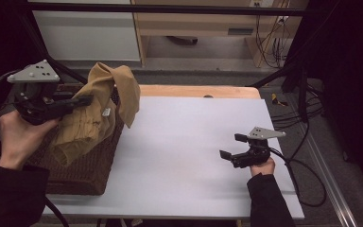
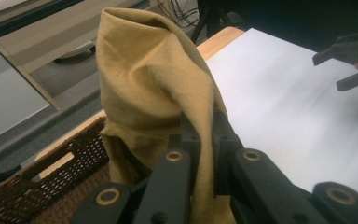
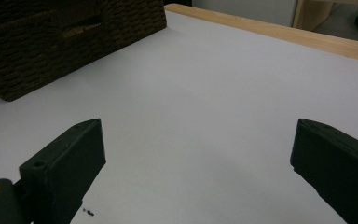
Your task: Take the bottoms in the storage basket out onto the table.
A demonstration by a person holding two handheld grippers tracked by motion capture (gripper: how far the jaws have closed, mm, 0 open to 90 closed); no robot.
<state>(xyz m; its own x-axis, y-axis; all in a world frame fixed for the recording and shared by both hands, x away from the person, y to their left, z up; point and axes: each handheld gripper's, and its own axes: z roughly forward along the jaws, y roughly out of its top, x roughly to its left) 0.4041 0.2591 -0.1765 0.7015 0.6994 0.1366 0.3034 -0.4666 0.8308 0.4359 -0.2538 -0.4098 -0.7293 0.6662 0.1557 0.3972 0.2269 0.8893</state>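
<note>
Up over the basket (image 1: pixel 82 165), left tongs (image 1: pixel 86 100) pinch the cloth (image 1: pixel 105 101).

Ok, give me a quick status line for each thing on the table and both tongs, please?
Left tongs: shut on the cloth, held up above the basket.
Right tongs: open, holding nothing, low over the bare white table top.
Cloth: tan, lifted and crumpled, its lower part hanging into the basket.
Basket: dark wicker, upright at the table's left edge.
Table: white top, bare between basket and right tongs.
</note>
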